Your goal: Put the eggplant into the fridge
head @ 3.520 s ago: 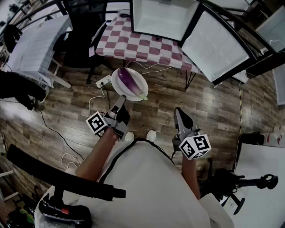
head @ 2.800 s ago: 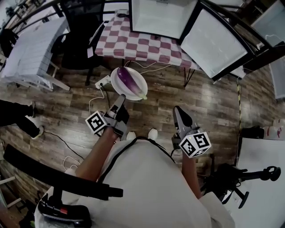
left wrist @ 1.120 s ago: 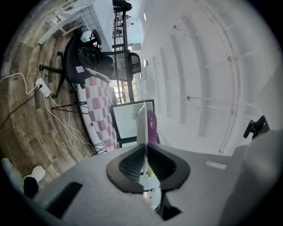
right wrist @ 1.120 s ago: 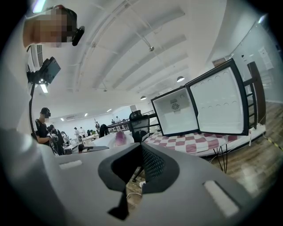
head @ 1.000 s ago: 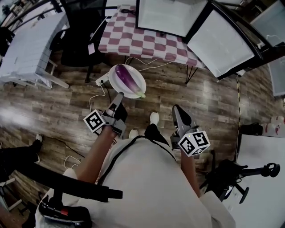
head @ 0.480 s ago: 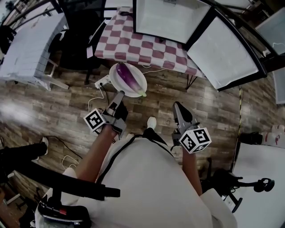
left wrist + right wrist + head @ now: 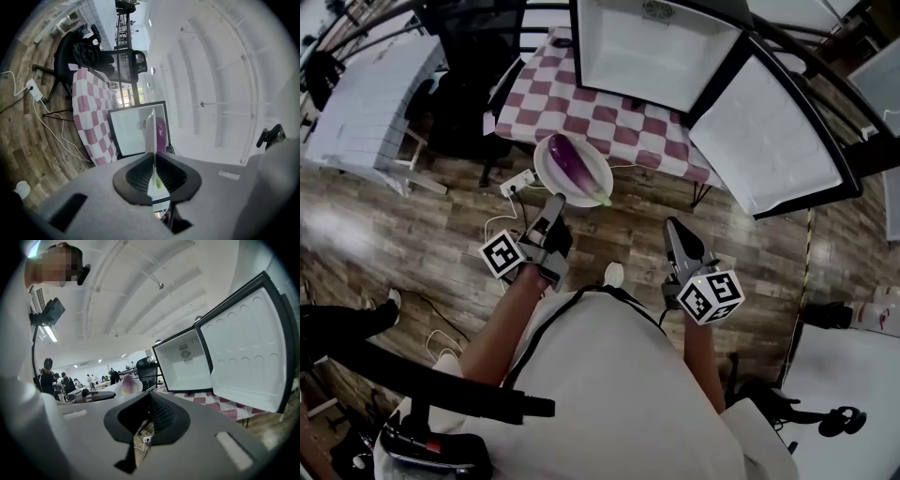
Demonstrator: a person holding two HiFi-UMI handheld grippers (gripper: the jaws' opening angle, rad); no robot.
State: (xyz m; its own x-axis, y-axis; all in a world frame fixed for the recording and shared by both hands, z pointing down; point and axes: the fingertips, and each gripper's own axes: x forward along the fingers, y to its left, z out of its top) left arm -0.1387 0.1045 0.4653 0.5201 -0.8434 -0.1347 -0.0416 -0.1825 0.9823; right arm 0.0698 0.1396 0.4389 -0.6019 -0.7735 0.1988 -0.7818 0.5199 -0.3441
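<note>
A person is holding a gripper in each hand in front of a small open fridge (image 7: 649, 49). The left gripper (image 7: 555, 202) is clamping its jaws on the near rim of a white plate (image 7: 549, 176). The eggplant (image 7: 571, 160) is lying on that plate just beyond the gripper's tips, purple, with its green stem end pointing to the gripper's right. In the left gripper view the plate (image 7: 151, 133) is showing edge-on between the jaws of the left gripper (image 7: 153, 176), and the eggplant (image 7: 161, 132) is sitting against its right face.

The right gripper (image 7: 676, 231) is hanging level beside the left one, well apart from the plate. Its jaws are resting together with nothing between them, as the right gripper view shows (image 7: 147, 420).

The fridge is standing ahead of both grippers on a worktop (image 7: 581, 111) covered in a red-and-white checked cloth. Its door (image 7: 769, 141) is swinging wide to the right gripper's right. The plate is hovering over the wooden floor (image 7: 431, 220), just short of the worktop's near edge. A black chair (image 7: 473, 89) is standing to the left gripper's far left.
</note>
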